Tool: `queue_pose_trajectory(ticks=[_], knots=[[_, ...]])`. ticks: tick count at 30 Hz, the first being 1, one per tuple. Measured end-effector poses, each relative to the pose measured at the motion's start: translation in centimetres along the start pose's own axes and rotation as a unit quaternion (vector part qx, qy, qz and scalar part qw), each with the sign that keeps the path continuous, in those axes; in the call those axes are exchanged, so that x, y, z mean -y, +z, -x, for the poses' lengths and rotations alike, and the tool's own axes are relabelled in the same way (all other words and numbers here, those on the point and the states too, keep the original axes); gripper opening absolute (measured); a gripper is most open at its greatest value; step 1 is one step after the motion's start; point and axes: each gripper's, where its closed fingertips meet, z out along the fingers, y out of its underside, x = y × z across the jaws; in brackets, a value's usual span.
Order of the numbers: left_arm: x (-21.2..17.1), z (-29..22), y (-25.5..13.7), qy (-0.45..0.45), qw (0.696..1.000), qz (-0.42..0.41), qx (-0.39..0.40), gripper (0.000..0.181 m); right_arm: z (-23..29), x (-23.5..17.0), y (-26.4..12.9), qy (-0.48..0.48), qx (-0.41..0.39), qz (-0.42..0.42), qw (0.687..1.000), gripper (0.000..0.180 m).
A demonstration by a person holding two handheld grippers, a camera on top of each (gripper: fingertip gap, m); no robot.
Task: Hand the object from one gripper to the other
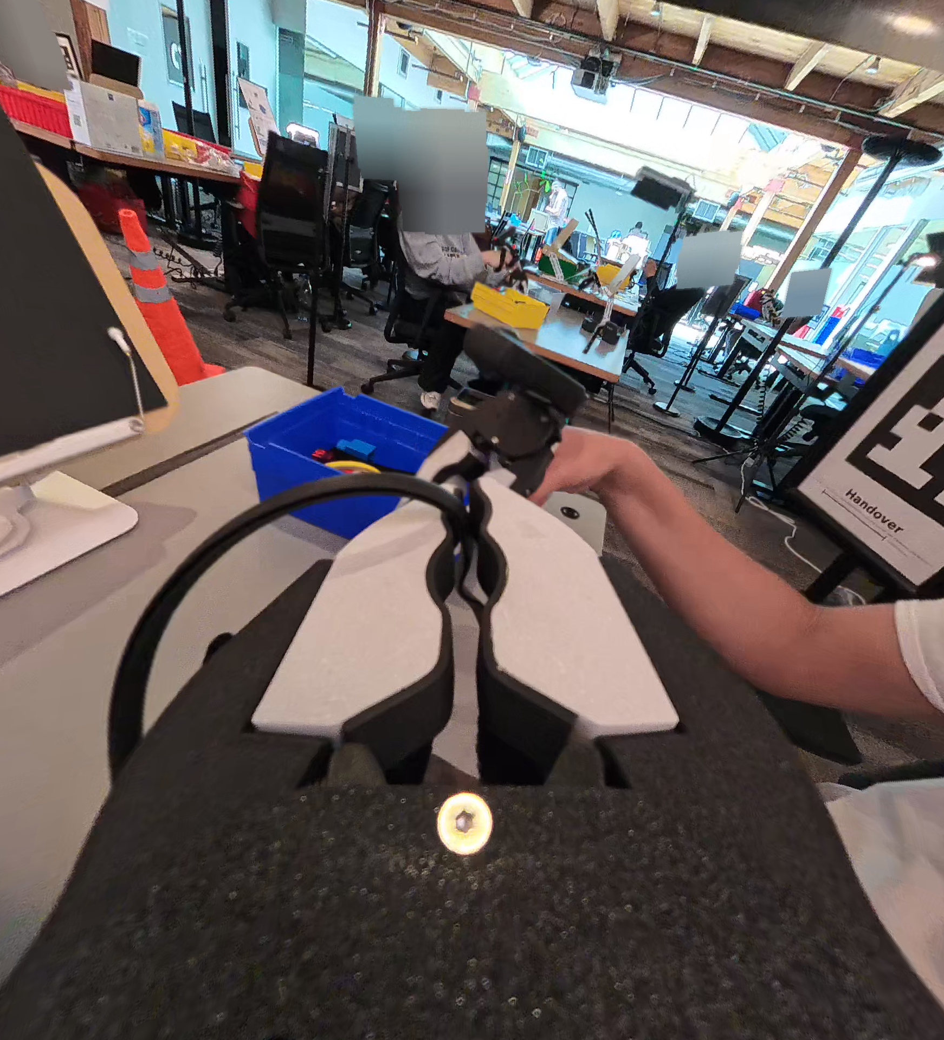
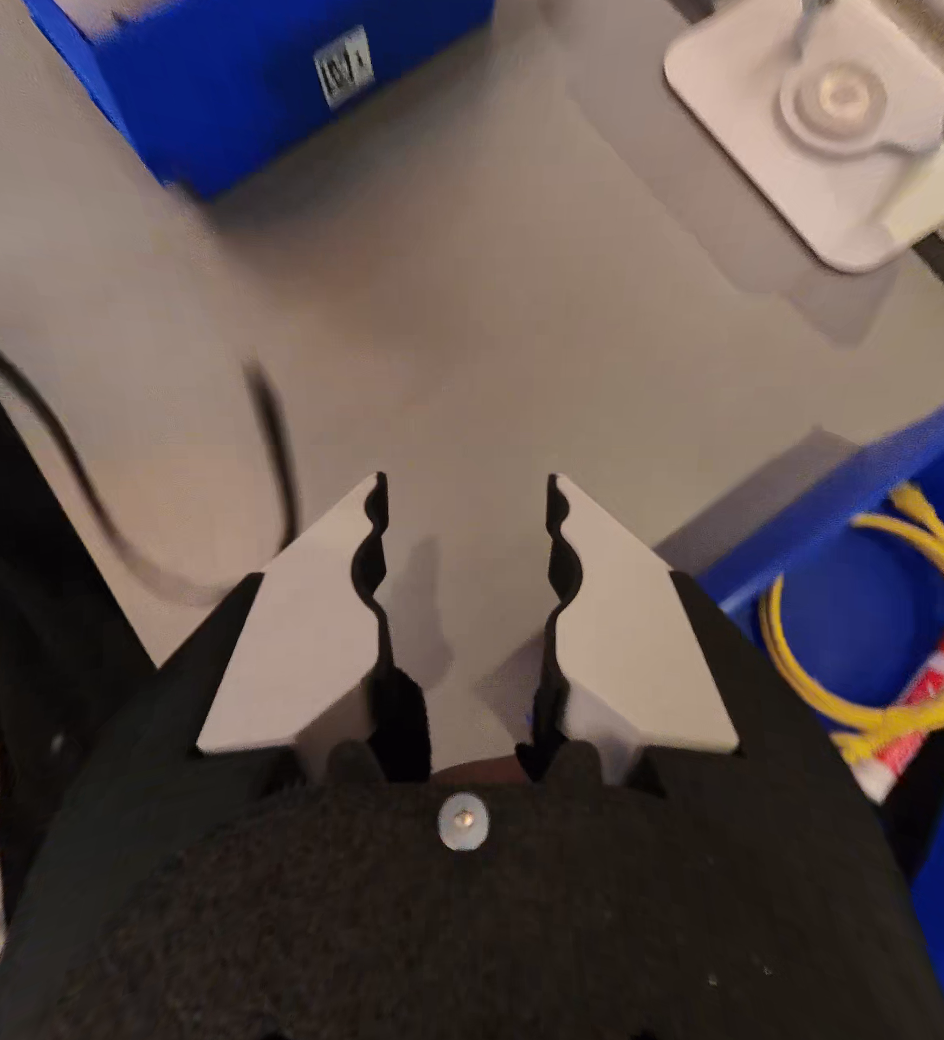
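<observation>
My left gripper [image 1: 467, 534] is shut on a thin black cable [image 1: 222, 551]. The cable leaves the fingertips and arcs in a loop to the left and down over the grey table [image 1: 188, 574]. My right gripper [image 2: 465, 506] is open and empty, its pads wide apart above the bare table [image 2: 458, 315]. In the left wrist view the right gripper [image 1: 475, 467], held by a hand [image 1: 588, 467], is just beyond my left fingertips. The black cable shows blurred at the left of the right wrist view [image 2: 272, 427].
A blue bin [image 1: 312, 450] with a yellow cable and small parts stands behind the grippers; it is at the right in the right wrist view [image 2: 852, 506]. Another blue bin [image 2: 244, 112] is farther off. A white monitor stand [image 1: 36, 523] is at the left, a marker sign [image 1: 920, 450] at the right. There is about 25 centimeters between the tips of the two grippers.
</observation>
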Motion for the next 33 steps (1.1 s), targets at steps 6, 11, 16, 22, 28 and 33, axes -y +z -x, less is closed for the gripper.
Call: queue_pose_trajectory(ticks=[6,11,16,22,28,33], knots=[[4.5,0.3,-0.7,0.004,1.0,0.001,-0.008,0.001,1.0,-0.7,-4.2,0.02,0.009,-0.1,0.995,0.056],[4.8,-0.9,1.6,0.009,1.0,0.018,-0.015,0.001,7.8,10.2,-10.4,-0.004,0.089,-0.375,0.923,0.055],[4.7,-2.6,3.6,0.014,0.999,0.029,-0.03,0.001,13.0,13.2,-6.5,-0.041,0.124,-0.387,0.913,0.054],[4.6,-1.1,4.0,-0.001,1.0,0.029,0.0,0.001,13.2,13.1,-4.5,-0.027,0.136,-0.373,0.917,0.005],[1.6,0.8,3.6,-0.019,0.999,0.044,0.01,0.034,11.8,13.0,-6.0,0.024,0.172,-0.39,0.904,0.005],[-4.3,0.0,3.6,-0.002,0.998,0.06,-0.028,0.047,10.6,13.4,-7.6,0.081,0.199,-0.416,0.884,0.005]])
